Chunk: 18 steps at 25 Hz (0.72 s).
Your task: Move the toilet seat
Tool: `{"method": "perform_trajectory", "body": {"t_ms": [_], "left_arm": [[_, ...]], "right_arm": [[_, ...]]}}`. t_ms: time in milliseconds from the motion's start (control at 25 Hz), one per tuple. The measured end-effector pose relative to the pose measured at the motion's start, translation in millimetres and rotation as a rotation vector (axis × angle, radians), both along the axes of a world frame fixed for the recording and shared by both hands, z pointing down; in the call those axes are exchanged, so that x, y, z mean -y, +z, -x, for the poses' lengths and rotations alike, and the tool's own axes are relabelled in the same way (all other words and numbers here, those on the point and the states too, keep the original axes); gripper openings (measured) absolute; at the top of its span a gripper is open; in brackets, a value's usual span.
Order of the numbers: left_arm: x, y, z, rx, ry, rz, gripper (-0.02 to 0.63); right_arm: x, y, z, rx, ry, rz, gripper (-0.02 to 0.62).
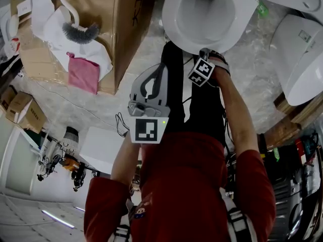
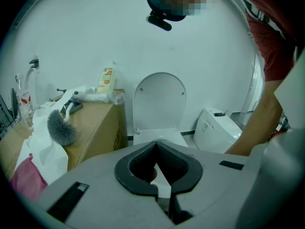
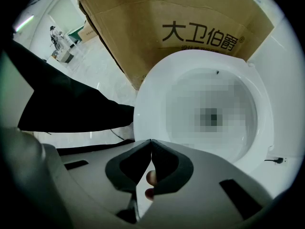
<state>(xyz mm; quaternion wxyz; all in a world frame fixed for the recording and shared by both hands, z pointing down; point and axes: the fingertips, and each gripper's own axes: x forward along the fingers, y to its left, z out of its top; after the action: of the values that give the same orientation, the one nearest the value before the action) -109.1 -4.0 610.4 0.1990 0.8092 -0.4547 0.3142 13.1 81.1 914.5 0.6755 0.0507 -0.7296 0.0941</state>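
Right gripper (image 3: 151, 140), jaws pressed together on nothing, hovers near the front edge of the toilet seat (image 3: 157, 87), which lies flat on its bowl. Left gripper (image 2: 156, 142), likewise closed and empty, hangs farther back, a cardboard box (image 2: 95, 123) alongside.

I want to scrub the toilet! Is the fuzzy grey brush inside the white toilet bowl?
No, the fuzzy grey brush lies up on the brown cardboard box, well outside the white toilet bowl.

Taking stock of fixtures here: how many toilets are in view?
2. The open toilet stands directly ahead beside the cardboard box; the second toilet sits to its right. Others may be hidden out of frame.
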Motion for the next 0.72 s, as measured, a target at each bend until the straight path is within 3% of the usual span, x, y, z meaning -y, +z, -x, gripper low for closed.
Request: {"method": "perform_trajectory", "body": {"t_ms": [400,440,560,720], "left_arm": [[0.4,-3.6,-4.8,-0.011,-0.008,-0.006,0.011],[2.0,-5.2,-4.3,-0.027,-0.026,-0.011,0.011],[16.0,-13.3,3.8,-0.132,-0.194,-0.034,0.011],[25.6,-25.2,3.9,-0.142,-0.212,-0.071,0.011]], "right_arm": [[-1.2,1.6,-2.8,-0.047,0.005,-0.006,0.015],[-0.8,1.5,-2.4,-0.047,0.011,-0.003,0.015],[4.0,2.4,4.4,-0.041,0.031,-0.005,0.015],[2.7,1.3,-1.2,-0.064,0.074,-0.006,0.015]]}}
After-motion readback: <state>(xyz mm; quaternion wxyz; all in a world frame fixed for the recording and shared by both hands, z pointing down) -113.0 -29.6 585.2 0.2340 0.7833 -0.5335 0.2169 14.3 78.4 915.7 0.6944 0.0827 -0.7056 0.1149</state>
